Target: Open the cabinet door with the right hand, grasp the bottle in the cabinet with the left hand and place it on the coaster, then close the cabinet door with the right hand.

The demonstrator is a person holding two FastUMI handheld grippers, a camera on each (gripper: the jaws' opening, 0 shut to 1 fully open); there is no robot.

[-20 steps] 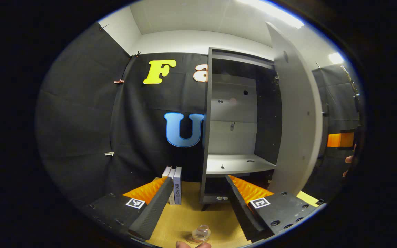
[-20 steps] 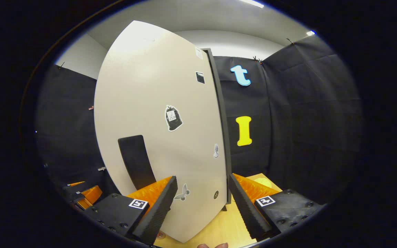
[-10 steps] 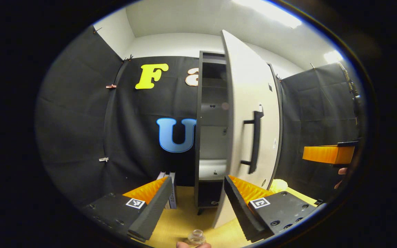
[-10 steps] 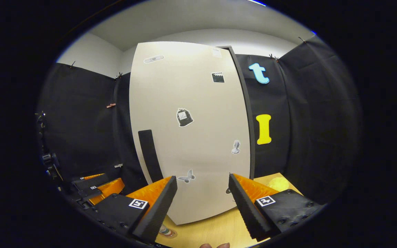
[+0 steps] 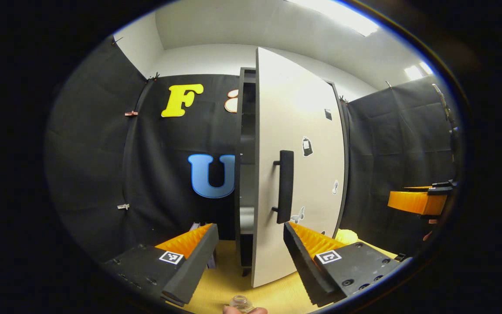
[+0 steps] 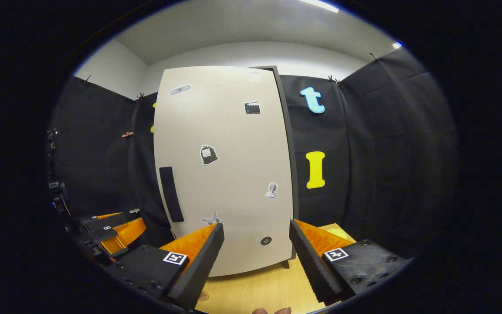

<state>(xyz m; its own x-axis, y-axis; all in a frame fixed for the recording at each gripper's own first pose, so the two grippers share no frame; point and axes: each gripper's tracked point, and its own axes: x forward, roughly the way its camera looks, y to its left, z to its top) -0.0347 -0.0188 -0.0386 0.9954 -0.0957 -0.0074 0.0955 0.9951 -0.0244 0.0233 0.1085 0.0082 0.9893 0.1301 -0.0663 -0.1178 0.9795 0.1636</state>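
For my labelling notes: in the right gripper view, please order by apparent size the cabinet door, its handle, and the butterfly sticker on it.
1. Cabinet door, by far the largest.
2. Handle, a tall narrow bar.
3. Butterfly sticker, smallest; the gripper's finger partly hides it, so its full size is unsure.
All three sit on the same door, so nearness hardly affects the order.

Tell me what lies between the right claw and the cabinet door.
Only bare wooden tabletop. In the right gripper view the open right claw faces the cabinet door, nothing between its fingers.
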